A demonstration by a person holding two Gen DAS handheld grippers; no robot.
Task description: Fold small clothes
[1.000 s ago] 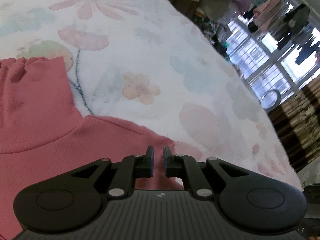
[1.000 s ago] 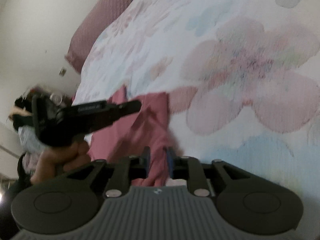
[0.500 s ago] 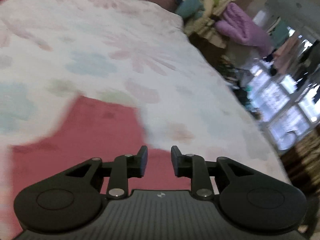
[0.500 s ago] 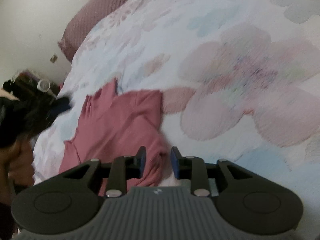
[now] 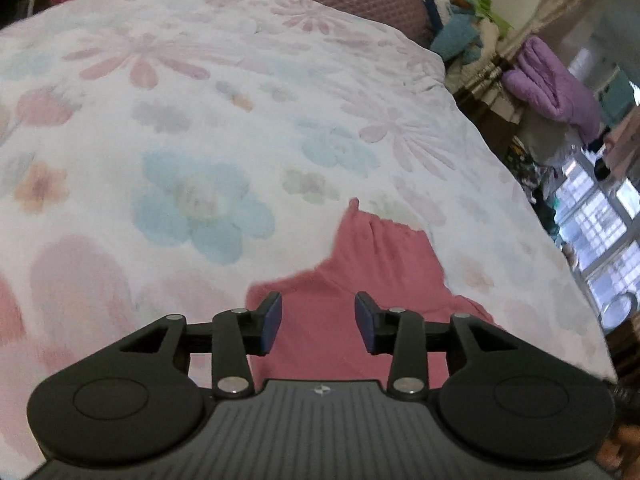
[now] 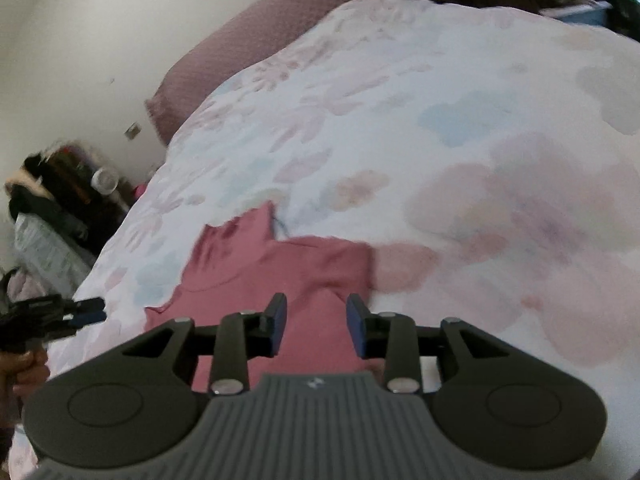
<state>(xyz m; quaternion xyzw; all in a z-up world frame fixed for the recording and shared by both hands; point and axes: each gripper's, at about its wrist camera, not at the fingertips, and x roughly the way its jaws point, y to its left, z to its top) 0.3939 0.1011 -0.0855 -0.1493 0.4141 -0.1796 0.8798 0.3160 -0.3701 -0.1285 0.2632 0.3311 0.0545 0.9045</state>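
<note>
- The pink garment lies flat on the bed's floral quilt, in the lower centre of the left wrist view, its high collar pointing toward the upper right of the frame.
- The left gripper hangs above the garment's body; its jaws are spread wide apart with nothing between them.
- In the right wrist view the same garment sits at lower centre, collar toward the upper left.
- The right gripper hovers over the garment, jaws released and empty.
- At the far left edge of the right wrist view the left gripper shows beside the quilt.
- A mauve pillow lies at the head of the bed, upper left of that frame.
</note>
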